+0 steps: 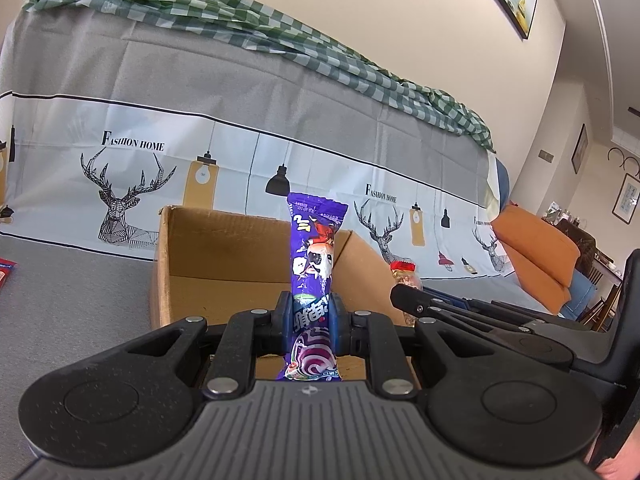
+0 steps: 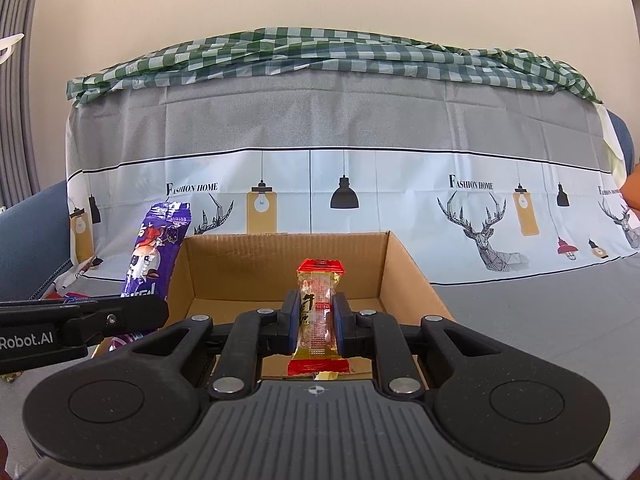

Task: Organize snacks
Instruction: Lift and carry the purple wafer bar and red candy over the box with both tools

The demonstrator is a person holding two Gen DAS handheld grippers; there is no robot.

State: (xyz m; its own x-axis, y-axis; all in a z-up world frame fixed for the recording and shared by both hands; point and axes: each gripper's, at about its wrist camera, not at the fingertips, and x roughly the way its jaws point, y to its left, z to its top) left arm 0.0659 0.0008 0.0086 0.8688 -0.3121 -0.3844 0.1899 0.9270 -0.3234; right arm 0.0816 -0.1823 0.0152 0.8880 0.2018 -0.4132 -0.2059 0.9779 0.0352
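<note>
The left tool (image 1: 310,322) is clenched on a purple snack packet (image 1: 314,264), its blue pads pressing the wrapper's lower half from both sides. The packet stands upright, long axis vertical, its crimped top edge pointing up and its bottom end with the swirl print hanging just below the pads. It is held above the near edge of an open cardboard box (image 1: 224,256), in front of the box's interior.

The right tool (image 2: 317,322) is clenched on a smaller clear snack packet with red ends (image 2: 318,312). This one is also upright, long axis vertical, one red crimp pointing up and the other lying just under the pads. It sits over the near part of the same cardboard box (image 2: 404,276), whose open top faces up and whose floor looks bare in the part that shows.

From the right wrist view the purple snack packet (image 2: 156,252) appears at the left, leaning slightly to the right at its top, beside the box's left wall, with the left tool's black finger (image 2: 120,316) across its lower part. From the left wrist view the right tool's finger (image 1: 416,300) reaches in from the right, partly covering the red-topped packet (image 1: 404,272).

The box rests on a grey cloth-covered surface (image 2: 540,320); behind it hangs a printed cloth with deer and lamps (image 2: 360,184), topped by a green checked cloth (image 2: 320,52).
</note>
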